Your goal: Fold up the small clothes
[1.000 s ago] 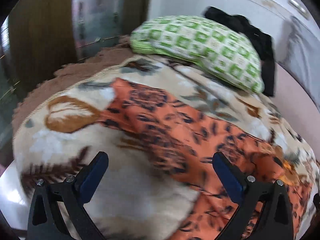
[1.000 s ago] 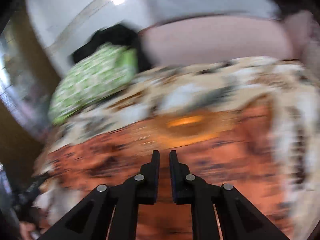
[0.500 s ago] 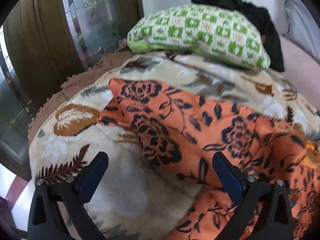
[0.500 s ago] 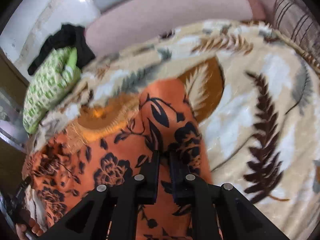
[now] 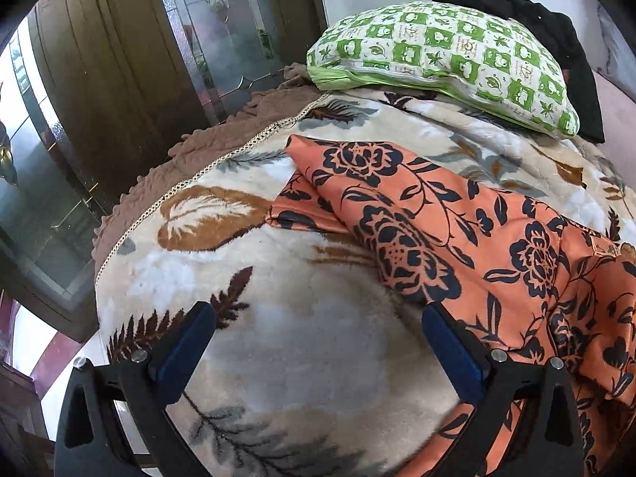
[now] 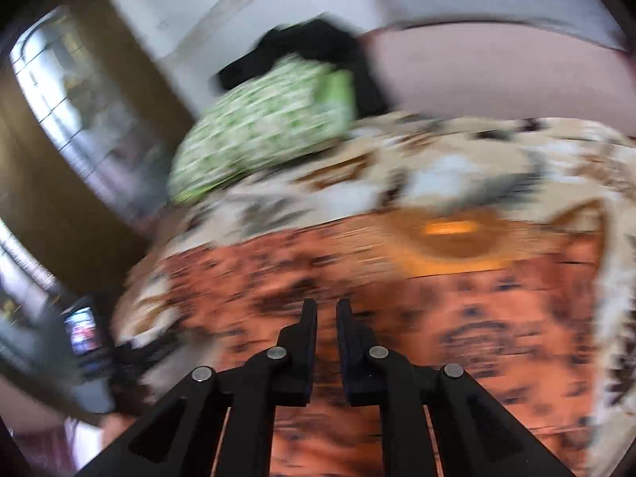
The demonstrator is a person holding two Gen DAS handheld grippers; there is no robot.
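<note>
Covering nearly all of both views: a cream fleece blanket with brown leaf and fern prints, spreading over the bed and ending at a brown scalloped cover along the far left edge. Lying across the blanket's right half: the orange garment with dark floral print, partly doubled over, one pointed corner reaching toward the far left and a lower layer peeking out beneath that fold. Resting at the far end of the blanket, well apart from the garment's near folds: a green-and-white checked pillow, with a black cloth bunched behind it and trailing down its right side. Standing beyond the bed on the left: a dark wooden door with patterned glass. Hovering low over bare blanket with jaws spread wide and nothing between them: the left gripper, its right finger just beside the garment's near edge. Appearing through heavy blur above the orange cloth: the right gripper, jaws drawn nearly together with only a narrow slit showing; impossible to tell whether any fabric is pinched there.
</note>
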